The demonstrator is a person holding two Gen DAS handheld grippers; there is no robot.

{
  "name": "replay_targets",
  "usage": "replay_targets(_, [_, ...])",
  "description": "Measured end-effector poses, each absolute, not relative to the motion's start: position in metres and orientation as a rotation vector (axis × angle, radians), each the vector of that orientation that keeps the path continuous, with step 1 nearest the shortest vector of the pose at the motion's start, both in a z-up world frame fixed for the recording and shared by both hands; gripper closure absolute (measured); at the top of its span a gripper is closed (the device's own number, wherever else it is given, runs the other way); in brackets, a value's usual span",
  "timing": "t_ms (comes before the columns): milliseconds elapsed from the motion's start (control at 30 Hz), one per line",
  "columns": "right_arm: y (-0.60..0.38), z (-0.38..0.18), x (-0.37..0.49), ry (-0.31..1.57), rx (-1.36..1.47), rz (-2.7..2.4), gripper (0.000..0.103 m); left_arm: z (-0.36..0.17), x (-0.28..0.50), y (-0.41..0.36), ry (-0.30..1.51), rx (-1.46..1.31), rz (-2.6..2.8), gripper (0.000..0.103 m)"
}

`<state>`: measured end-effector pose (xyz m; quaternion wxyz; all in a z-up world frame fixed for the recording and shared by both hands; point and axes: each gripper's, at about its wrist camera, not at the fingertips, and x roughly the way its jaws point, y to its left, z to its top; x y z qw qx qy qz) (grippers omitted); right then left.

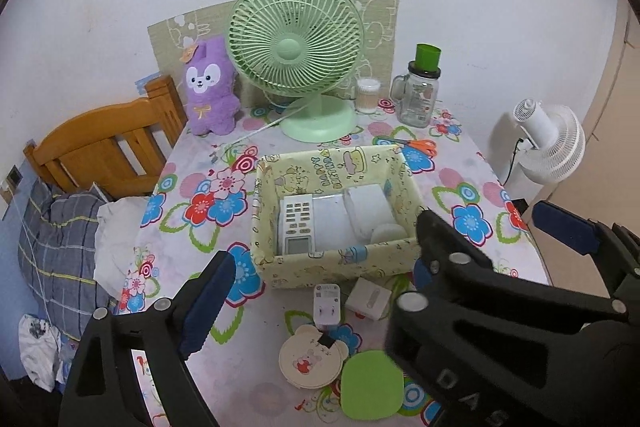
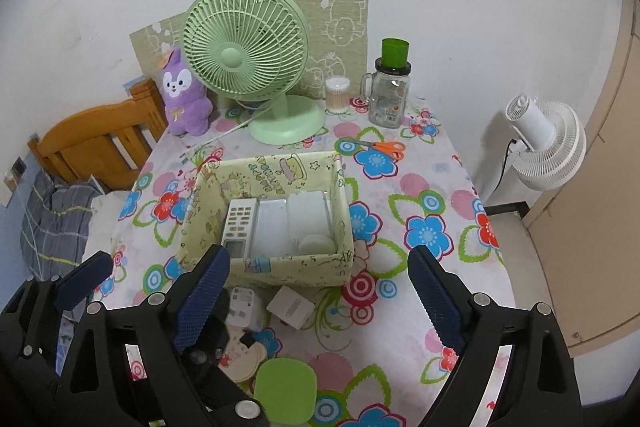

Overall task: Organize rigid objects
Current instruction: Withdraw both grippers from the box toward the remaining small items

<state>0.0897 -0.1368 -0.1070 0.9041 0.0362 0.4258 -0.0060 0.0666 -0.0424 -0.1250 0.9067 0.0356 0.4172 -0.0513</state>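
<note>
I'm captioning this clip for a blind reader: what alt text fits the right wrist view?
A yellow cartoon-print storage box on a flowered tablecloth holds a white remote and other white items. The open right gripper hovers over a white charger, small white box and green lid lying outside it.

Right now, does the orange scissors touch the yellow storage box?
Apart. In the right wrist view the orange scissors lie behind the yellow storage box, and a strip of flowered tablecloth shows plainly between the blade tip and the box's rim.
</note>
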Motion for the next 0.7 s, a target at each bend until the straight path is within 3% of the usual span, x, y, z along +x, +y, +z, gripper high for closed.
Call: replay_targets(700, [-0.130, -0.143, 0.079, 0.908, 0.072, -0.011, 0.010, -0.159, 0.058, -0.040, 0.899, 0.055, -0.145, 0.013])
